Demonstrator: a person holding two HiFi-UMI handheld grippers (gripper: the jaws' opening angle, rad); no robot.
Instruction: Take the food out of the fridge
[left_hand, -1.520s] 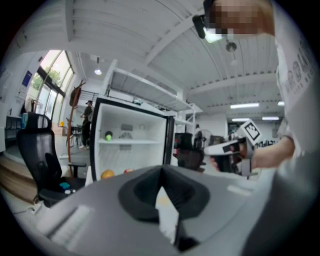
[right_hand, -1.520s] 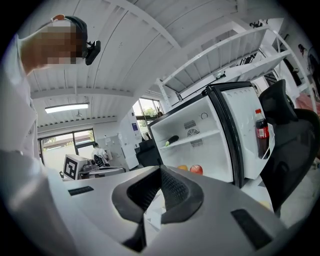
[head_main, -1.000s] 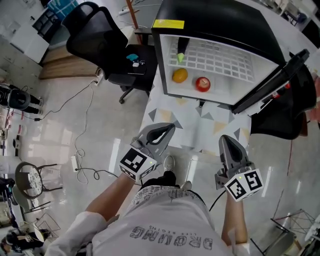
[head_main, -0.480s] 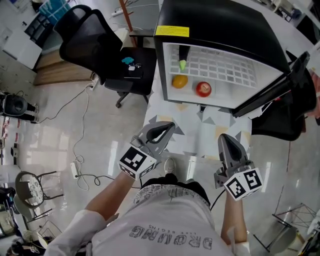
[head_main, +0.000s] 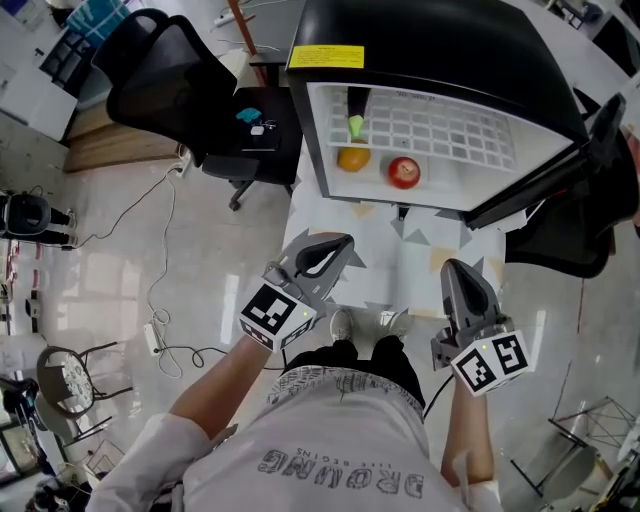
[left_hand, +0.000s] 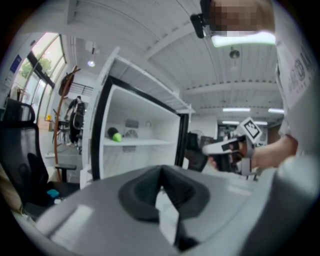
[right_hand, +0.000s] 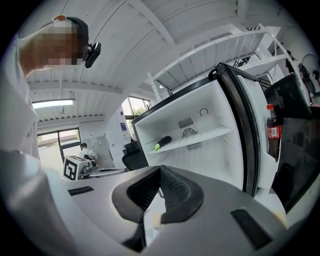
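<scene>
The black fridge (head_main: 430, 50) stands with its door (head_main: 545, 170) swung open to the right. On its white wire shelf lies a dark vegetable with a green tip (head_main: 353, 115) (left_hand: 115, 134) (right_hand: 163, 142). On the fridge floor below it sit an orange (head_main: 352, 158) and a red apple (head_main: 403, 172). My left gripper (head_main: 343, 243) (left_hand: 161, 172) is shut and empty, well short of the fridge front. The right gripper (head_main: 455, 268) (right_hand: 160, 170) beside it is also shut with nothing in it. Both point toward the open fridge.
A bottle with a red label (right_hand: 272, 127) stands in the door rack. A black office chair (head_main: 180, 85) stands left of the fridge. A patterned mat (head_main: 400, 260) lies before the fridge, and a cable (head_main: 160, 290) trails over the floor at left.
Both grippers have come a little nearer the fridge, and the person's feet have stepped forward under them. The jaws stay shut.
</scene>
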